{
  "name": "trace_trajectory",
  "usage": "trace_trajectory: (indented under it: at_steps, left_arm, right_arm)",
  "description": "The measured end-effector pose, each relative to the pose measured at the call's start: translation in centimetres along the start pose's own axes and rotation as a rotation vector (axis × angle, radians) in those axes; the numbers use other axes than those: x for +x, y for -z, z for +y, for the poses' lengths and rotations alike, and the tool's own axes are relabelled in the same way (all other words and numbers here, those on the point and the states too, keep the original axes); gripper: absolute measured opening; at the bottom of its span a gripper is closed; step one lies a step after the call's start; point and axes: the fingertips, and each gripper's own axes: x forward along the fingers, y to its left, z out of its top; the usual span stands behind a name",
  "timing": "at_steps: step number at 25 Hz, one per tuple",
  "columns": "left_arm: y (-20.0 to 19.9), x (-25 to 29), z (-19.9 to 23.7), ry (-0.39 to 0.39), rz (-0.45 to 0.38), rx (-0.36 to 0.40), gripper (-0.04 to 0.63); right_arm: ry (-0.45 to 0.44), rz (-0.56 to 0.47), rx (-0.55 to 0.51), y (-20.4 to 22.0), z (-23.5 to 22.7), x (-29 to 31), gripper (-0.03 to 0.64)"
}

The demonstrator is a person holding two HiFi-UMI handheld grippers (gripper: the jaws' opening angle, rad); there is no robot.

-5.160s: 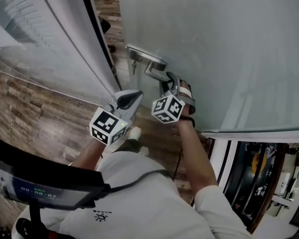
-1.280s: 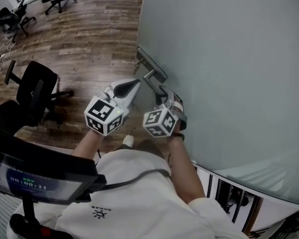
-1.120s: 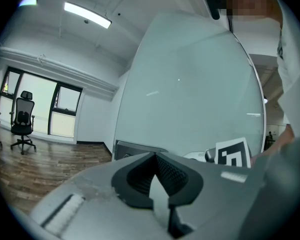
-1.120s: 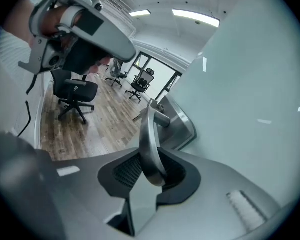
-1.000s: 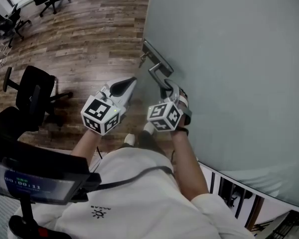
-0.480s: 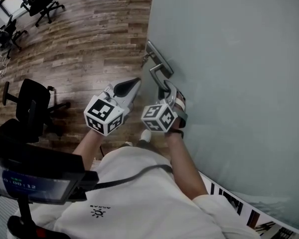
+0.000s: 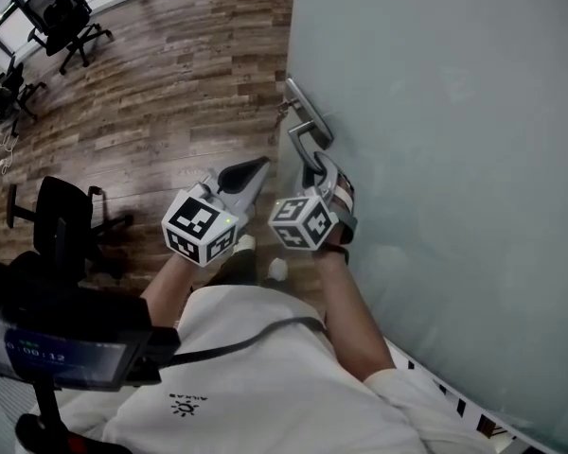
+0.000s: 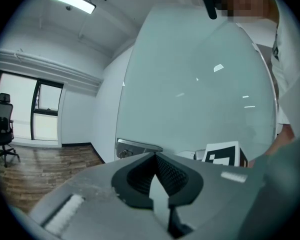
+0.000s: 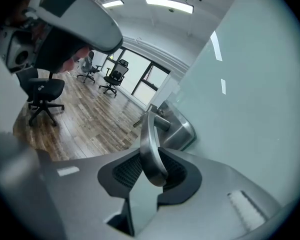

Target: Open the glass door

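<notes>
The frosted glass door (image 7: 435,159) fills the right of the head view, swung open over the wooden floor. Its metal lever handle (image 7: 303,138) sticks out from a lock plate (image 9: 179,130). My right gripper (image 7: 320,170) is shut on that handle; in the right gripper view the curved lever (image 9: 149,144) sits pinched between the ribbed pads. To its left my left gripper (image 7: 262,164) hangs free of the door, shut with nothing in it. In the left gripper view its closed tips (image 8: 155,157) point at the glass (image 8: 200,94).
A black office chair (image 7: 62,220) stands on the wooden floor (image 7: 170,83) at the left, with more chairs (image 7: 62,12) farther back. A dark screen unit (image 7: 57,353) sits at the lower left. The person's torso and shoes (image 7: 277,269) are right behind the grippers.
The door has swung further, with the right gripper still clamped on the handle. Both grippers moved along with it and rose slightly. More floor and chairs show at the left.
</notes>
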Motion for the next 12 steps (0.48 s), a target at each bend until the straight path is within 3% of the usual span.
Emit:
trace_trajectory:
  at_steps: [6, 12]
  left_arm:
    - [2.3, 9.1, 1.2, 0.097, 0.026, 0.013, 0.006]
    - [-0.8, 23.5, -0.1, 0.195, 0.07, 0.035, 0.006]
  right_arm:
    - [0.0, 0.031, 0.04, 4.8, -3.2, 6.0, 0.089]
    - [-0.021, 0.067, 0.087, 10.3, -13.8, 11.3, 0.089]
